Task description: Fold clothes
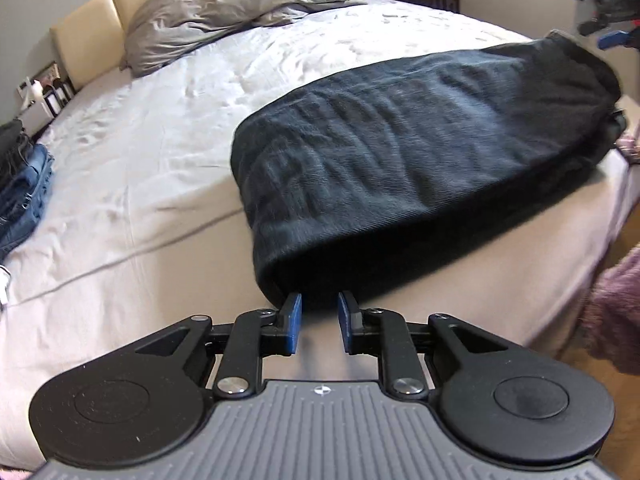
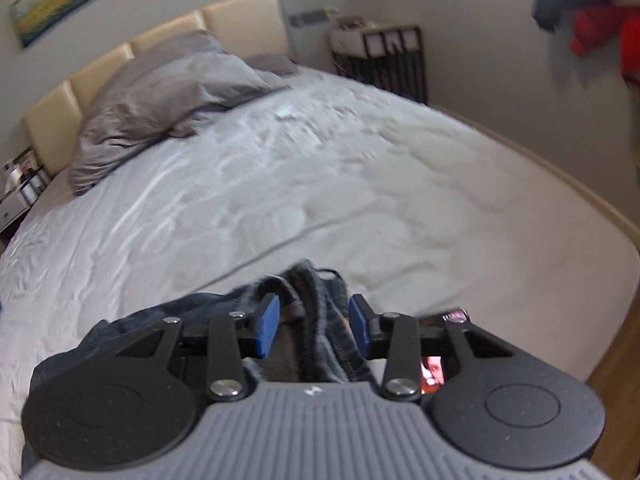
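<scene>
A dark navy garment (image 1: 420,152) lies folded lengthwise on the white bed sheet (image 1: 160,152), stretching from near centre to the far right edge. My left gripper (image 1: 319,304) is open, its blue pads at the garment's near folded end, tips just under the cloth edge. In the right wrist view, the garment's other end (image 2: 316,320) is bunched between my right gripper's (image 2: 314,312) blue pads, which stand apart around the cloth; the jaws look open, not pressed together.
A grey duvet (image 1: 224,4) is heaped at the beige headboard (image 1: 84,40). Folded jeans (image 1: 24,184) are stacked at the bed's left edge. A shelf unit (image 2: 384,60) stands by the far wall. A purple fuzzy sleeve (image 1: 616,312) shows at right.
</scene>
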Action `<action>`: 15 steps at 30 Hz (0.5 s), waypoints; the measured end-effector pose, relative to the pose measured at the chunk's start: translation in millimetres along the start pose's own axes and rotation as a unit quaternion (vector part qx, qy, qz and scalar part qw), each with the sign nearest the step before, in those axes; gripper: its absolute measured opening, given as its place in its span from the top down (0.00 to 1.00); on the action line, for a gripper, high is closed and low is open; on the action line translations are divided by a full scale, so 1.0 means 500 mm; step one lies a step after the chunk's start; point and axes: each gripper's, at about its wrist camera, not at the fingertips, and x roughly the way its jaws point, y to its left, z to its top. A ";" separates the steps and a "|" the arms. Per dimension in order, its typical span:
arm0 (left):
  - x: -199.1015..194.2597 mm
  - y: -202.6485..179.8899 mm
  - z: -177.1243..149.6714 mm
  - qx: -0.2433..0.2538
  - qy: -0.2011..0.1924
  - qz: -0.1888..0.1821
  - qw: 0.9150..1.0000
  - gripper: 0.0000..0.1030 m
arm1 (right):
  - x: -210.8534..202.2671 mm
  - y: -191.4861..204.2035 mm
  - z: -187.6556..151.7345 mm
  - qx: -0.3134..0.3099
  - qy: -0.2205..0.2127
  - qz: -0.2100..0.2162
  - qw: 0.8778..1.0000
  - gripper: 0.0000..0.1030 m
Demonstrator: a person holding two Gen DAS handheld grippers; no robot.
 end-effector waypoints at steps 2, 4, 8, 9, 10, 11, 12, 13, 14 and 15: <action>-0.029 0.000 0.004 -0.005 -0.032 -0.008 0.999 0.83 | -0.015 0.030 -0.008 -0.041 -0.024 0.019 0.999 0.60; -0.055 -0.001 0.015 -0.006 -0.072 -0.006 0.997 0.83 | -0.022 0.066 -0.025 -0.087 -0.042 0.036 0.995 0.67; -0.045 0.017 0.060 -0.023 -0.097 0.018 0.995 0.83 | -0.003 0.136 -0.076 -0.188 -0.051 0.065 0.979 0.74; -0.034 0.024 0.070 -0.031 -0.095 0.019 0.995 0.83 | 0.008 0.148 -0.088 -0.208 -0.048 0.069 0.974 0.74; -0.019 0.029 0.078 -0.036 -0.091 0.020 0.995 0.83 | 0.019 0.158 -0.099 -0.225 -0.045 0.071 0.971 0.75; -0.004 0.031 0.083 -0.037 -0.086 0.020 0.995 0.83 | 0.032 0.160 -0.107 -0.232 -0.040 0.067 0.970 0.75; 0.011 0.032 0.085 -0.036 -0.081 0.020 0.996 0.83 | 0.047 0.158 -0.111 -0.232 -0.035 0.061 0.970 0.75; 0.025 0.031 0.086 -0.035 -0.075 0.020 0.996 0.83 | 0.062 0.148 -0.113 -0.228 -0.030 0.049 0.972 0.79; 0.039 0.029 0.086 -0.035 -0.069 0.020 0.997 0.83 | 0.074 0.135 -0.111 -0.222 -0.027 0.041 0.974 0.83; 0.048 0.026 0.083 -0.033 -0.065 0.020 0.997 0.83 | 0.086 0.119 -0.109 -0.217 -0.023 0.035 0.975 0.84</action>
